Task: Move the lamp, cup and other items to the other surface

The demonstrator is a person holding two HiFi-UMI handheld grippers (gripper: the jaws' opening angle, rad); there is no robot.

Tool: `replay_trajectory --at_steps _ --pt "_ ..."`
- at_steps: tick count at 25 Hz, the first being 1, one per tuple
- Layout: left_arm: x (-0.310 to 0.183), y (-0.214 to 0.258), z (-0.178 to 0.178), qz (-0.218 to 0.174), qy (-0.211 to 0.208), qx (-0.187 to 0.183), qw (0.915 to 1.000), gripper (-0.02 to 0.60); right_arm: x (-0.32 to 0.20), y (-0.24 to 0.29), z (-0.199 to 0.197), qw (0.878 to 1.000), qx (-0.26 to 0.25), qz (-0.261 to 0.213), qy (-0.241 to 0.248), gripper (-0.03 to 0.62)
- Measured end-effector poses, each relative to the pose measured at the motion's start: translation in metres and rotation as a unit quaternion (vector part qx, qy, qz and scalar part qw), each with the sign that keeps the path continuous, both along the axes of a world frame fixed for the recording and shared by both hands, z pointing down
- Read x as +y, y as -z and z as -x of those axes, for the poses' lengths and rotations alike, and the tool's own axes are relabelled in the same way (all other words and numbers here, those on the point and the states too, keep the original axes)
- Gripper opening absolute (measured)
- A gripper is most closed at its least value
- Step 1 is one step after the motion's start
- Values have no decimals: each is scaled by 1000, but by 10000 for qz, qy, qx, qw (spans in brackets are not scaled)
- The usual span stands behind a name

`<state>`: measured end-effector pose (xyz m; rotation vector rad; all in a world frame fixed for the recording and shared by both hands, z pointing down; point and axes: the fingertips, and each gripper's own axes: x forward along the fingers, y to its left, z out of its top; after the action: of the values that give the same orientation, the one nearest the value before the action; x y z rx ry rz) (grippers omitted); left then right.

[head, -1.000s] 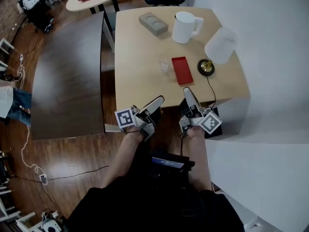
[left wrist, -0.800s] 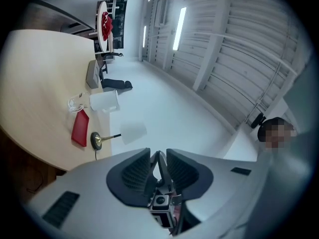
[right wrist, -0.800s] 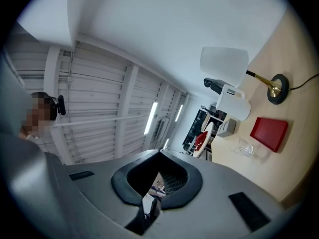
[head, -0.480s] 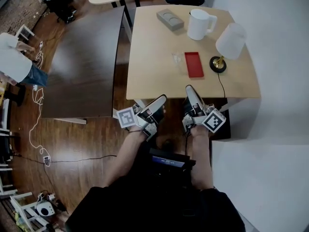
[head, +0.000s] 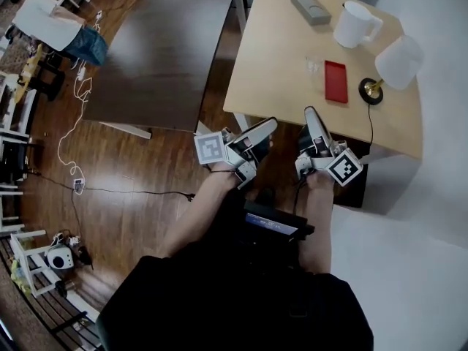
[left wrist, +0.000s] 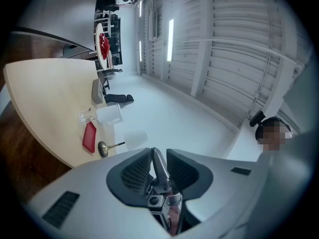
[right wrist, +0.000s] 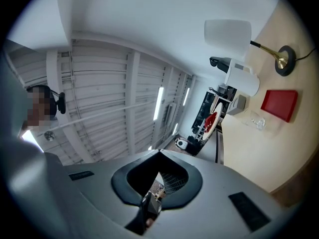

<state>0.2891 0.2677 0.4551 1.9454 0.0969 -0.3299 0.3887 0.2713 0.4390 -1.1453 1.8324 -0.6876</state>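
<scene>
- The table lamp (head: 398, 61), a white frosted shade on a thin brass stem and round dark base, is the task's thing nearest the two grippers. It stands at the near right of the light wooden table (head: 270, 57). Short of that table's near edge, the left gripper (head: 269, 125) and the right gripper (head: 310, 113) both have their jaws pressed together, with nothing in them.
- The lamp looks light but top-heavy, and its shade is probably easy to dent. It is best taken by the stiff stem just above the base and kept upright. Its black cord (head: 369, 126) trails over the near edge and may drag.
- Just left of the base lies a flat red rectangular tray (head: 336, 81), shallow, with nothing on it. It is thin and low, so it likely needs a pinch on one raised rim.
- Left of the tray and slightly farther stands a small clear drinking glass (head: 312, 66), seemingly empty. It is slippery and breakable, so it wants a gentle grip across the wall.
- Farther off is a tall white cup with a side handle (head: 355, 25). I cannot tell whether anything is in it, so it should travel level. It is stiff and probably the heaviest item, and the handle or rim offers a hold.
- Farthest is a grey rectangular block with two round recesses (head: 310, 8), both apparently bare. It is rigid and can be gripped across its narrow sides.
- The dark brown table (head: 168, 50) to the left is the likely destination.
</scene>
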Motion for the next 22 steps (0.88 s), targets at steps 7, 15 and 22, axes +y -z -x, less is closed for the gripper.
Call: replay_trajectory --at_steps 7,15,22 --pt "-34 2 59 101 423 68 9990 115 -45 -8 65 9986 22 172 504 6" --pt "-54 -1 87 68 697 163 9974 115 -53 -10 98 9963 351 85 786 6" --pt "-74 14 104 -164 560 342 9977 115 -66 4 128 9906 1187 52 671 8"
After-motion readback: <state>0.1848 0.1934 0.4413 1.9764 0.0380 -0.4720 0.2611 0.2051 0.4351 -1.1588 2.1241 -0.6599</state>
